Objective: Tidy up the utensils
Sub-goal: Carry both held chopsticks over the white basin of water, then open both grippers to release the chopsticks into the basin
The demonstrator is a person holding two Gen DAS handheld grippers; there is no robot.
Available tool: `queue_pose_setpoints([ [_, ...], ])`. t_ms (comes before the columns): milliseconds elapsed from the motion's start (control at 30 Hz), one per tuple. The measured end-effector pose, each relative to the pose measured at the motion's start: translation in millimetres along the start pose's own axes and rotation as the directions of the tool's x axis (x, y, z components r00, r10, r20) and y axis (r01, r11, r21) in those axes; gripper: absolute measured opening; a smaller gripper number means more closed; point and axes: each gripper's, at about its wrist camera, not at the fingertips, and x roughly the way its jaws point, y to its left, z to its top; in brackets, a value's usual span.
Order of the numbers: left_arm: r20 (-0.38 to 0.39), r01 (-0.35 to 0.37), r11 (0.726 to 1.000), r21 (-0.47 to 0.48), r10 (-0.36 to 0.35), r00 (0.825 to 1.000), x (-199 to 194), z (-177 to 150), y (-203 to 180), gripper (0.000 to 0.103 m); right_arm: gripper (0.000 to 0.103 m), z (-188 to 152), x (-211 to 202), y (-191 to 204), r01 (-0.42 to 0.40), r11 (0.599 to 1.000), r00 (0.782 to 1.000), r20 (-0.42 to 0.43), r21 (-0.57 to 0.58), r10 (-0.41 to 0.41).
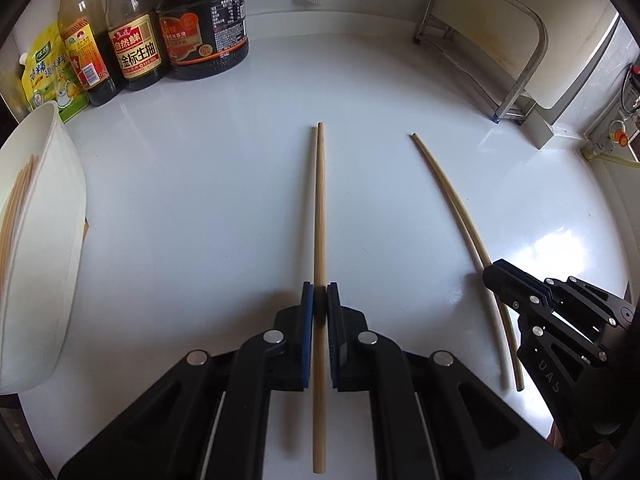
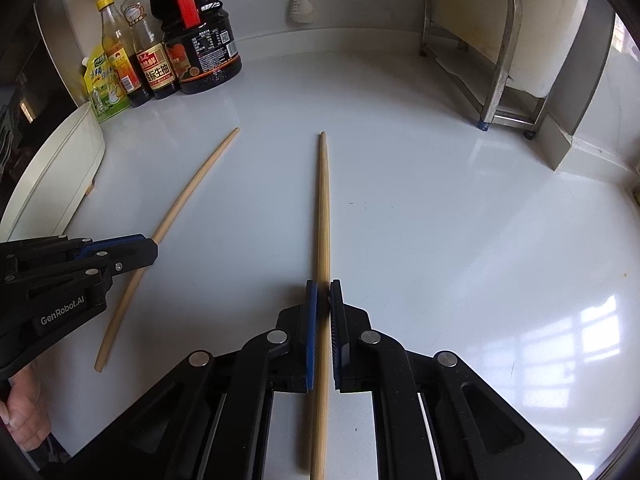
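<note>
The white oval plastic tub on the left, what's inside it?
The white oval plastic tub holds several thin wooden chopsticks leaning along its inner wall. Its near wall hides the bottom, so anything lower down cannot be seen.

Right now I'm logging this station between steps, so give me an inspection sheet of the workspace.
Surface: white counter, glossy, bare around the chopsticks.
Job's things: two chopsticks, one per gripper; more in the white container.
Clutter: sauce bottles and a yellow pouch at the back left.
Grippers: left gripper shut on left chopstick; right gripper shut on right chopstick.
Cables: wiring far right.
Surroundings: metal rack, hanging brush.
</note>
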Motion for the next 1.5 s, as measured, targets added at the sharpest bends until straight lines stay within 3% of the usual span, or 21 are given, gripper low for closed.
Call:
queue_pose_setpoints([
  [300,0.071,0.008,1.000,-0.003,-0.007,0.997,-54.1,11.5,29.0,0.007,0.006,15.9,-32.6,33.8,-0.060,0.998,0.997,0.040,0.027,0.059],
  [500,0.133,-0.005,0.999,-0.034,0.009,0.991,-91.3,21.8,72.4,0.007,0.006,48.5,-50.1,78.1,-0.135,0.991,0.987,0.087,0.015,0.133],
  [700,0.138,-0.096,0.988,-0.118,0.112,0.984,-114.2,21.8,147.5,0.007,0.006,80.7,-43.1,151.7,-0.254,0.966,0.963,0.087,-0.044,0.256],
  [933,0.108,-0.183,0.951,-0.251,0.215,0.971,-122.7,11.4,242.7,0.007,0.006,113.6,-13.2,253.1,-0.355,0.922,0.933,0.014,-0.153,0.361],
  [1133,0.061,-0.194,0.923,-0.331,0.227,0.972,-110.2,4.7,294.5,0.008,0.006,127.8,10.0,308.9,-0.379,0.903,0.925,-0.056,-0.204,0.376],
  [1400,0.042,-0.180,0.916,-0.359,0.208,0.977,-99.0,1.1,315.4,0.008,0.007,134.0,30.3,338.9,-0.358,0.905,0.933,-0.112,-0.229,0.341],
  [1433,0.044,-0.178,0.914,-0.364,0.207,0.977,-98.8,1.2,316.5,0.011,0.008,133.8,29.8,338.2,-0.354,0.908,0.935,-0.106,-0.227,0.338],
  [1500,0.051,-0.171,0.913,-0.369,0.204,0.978,-100.1,1.9,318.0,0.027,0.012,133.7,28.8,336.1,-0.338,0.914,0.941,-0.093,-0.225,0.325],
])
